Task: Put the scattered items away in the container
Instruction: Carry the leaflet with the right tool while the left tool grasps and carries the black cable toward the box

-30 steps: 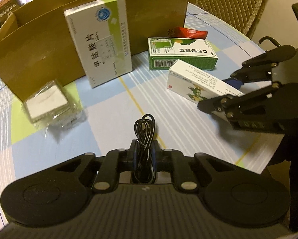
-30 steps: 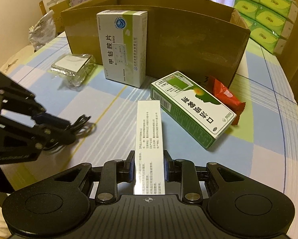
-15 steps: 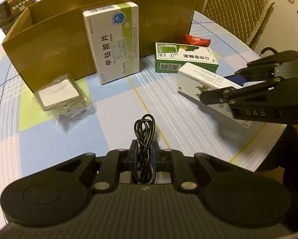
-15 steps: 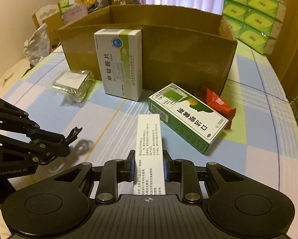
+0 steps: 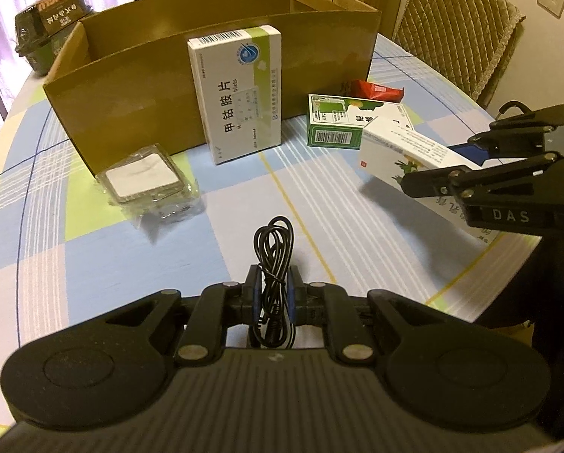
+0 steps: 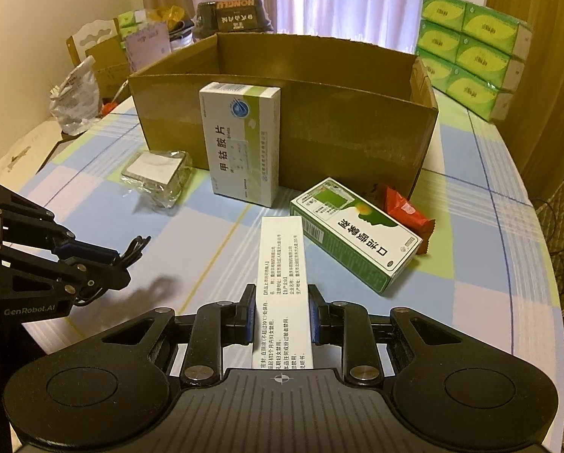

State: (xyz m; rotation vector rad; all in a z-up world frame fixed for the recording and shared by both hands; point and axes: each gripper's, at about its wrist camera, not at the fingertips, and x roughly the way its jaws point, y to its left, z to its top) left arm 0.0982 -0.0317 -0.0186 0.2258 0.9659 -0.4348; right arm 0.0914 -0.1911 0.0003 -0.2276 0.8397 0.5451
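Observation:
My left gripper (image 5: 273, 283) is shut on a coiled black cable (image 5: 273, 253), held above the table. My right gripper (image 6: 281, 302) is shut on a long white medicine box (image 6: 282, 271), also lifted; the same white medicine box (image 5: 406, 151) shows at the right of the left wrist view. The open cardboard box (image 6: 319, 128) stands at the back of the table. A white-green medicine box (image 6: 240, 143) leans upright against its front wall. A green box (image 6: 353, 234) lies flat, with a red snack packet (image 6: 406, 211) behind it. A clear-wrapped pad (image 6: 157, 173) lies at the left.
The round table has a checked blue, green and white cloth (image 5: 168, 264). Stacked green tissue packs (image 6: 470, 53) stand at the back right, a dark bowl-shaped pack (image 6: 236, 11) behind the box, a plastic bag (image 6: 74, 98) at the left, a padded chair (image 5: 459, 19) beyond the table.
Both grippers have risen and drawn back with their loads, so the cardboard box's inside now shows. The items on the table have not moved.

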